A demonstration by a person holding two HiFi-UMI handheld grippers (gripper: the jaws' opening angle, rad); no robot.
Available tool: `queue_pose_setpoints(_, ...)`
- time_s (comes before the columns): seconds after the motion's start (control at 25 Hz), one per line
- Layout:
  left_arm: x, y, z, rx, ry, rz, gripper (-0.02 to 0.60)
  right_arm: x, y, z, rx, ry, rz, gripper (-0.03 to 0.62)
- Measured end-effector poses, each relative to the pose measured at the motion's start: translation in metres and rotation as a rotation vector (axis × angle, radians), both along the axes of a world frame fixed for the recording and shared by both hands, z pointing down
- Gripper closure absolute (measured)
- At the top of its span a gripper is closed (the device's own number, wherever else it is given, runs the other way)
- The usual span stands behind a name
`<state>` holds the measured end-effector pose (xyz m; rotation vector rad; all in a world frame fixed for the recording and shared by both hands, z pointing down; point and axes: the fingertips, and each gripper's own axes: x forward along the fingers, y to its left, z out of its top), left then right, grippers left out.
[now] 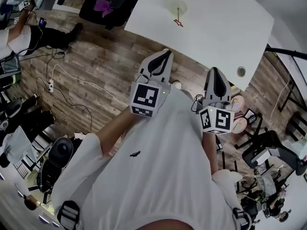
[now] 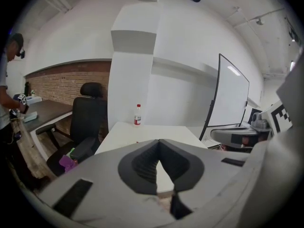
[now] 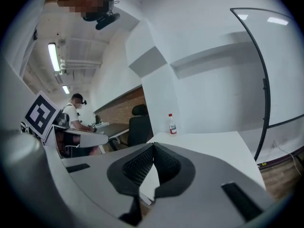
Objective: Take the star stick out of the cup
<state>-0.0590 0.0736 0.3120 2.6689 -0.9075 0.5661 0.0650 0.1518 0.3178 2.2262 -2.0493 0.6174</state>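
Observation:
The white table lies ahead of me. Far across it stands the small pale cup, with a thin stick and a red star shape. In the left gripper view the cup is a slim, distant upright shape with red marks, and the right gripper view shows the cup the same way. My left gripper is short of the table's near edge, its jaws shut with nothing between them. The right gripper is beside it, also shut and empty. Both are well away from the cup.
A black office chair with a purple thing on its seat stands at the table's left. A dark-framed panel stands to the right. Another person works at a desk far left. Cables trail over the wood floor.

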Motion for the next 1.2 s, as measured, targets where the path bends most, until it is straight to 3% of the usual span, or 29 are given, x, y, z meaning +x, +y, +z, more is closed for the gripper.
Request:
queue_pose_setpoints(0.4, 0.025, -0.097, 0.007, -0.033, 0.027, 0.001, 0.588, 0.02, -0.097, -0.001, -0.029, 0.031, 0.003, 0.591)
queue_pose_setpoints(0.84, 0.028, -0.124, 0.019, -0.045, -0.012, -0.167, 0.588, 0.034, -0.15, 0.0, -0.038, 0.035, -0.19, 0.591)
queue_pose_setpoints(0.96, 0.024, -0.12, 0.028, -0.088, -0.024, -0.204, 0.586, 0.032, -0.153, 0.007, -0.034, 0.024, -0.222, 0.591)
queue_pose_setpoints(1.04, 0.028, -0.112, 0.036, -0.137, -0.029, -0.21, 0.546, 0.032, -0.153, 0.009, -0.041, 0.012, -0.244, 0.591)
queue_pose_setpoints(1.12, 0.036, -0.107, 0.039, -0.159, -0.033, -0.207, 0.461, 0.033, -0.152, 0.008, -0.06, 0.014, -0.264, 0.591)
queue_pose_setpoints(1.2, 0.039, -0.104, 0.043, -0.168, -0.038, -0.216, 0.43, 0.032, -0.151, 0.009, -0.074, 0.015, -0.281, 0.591)
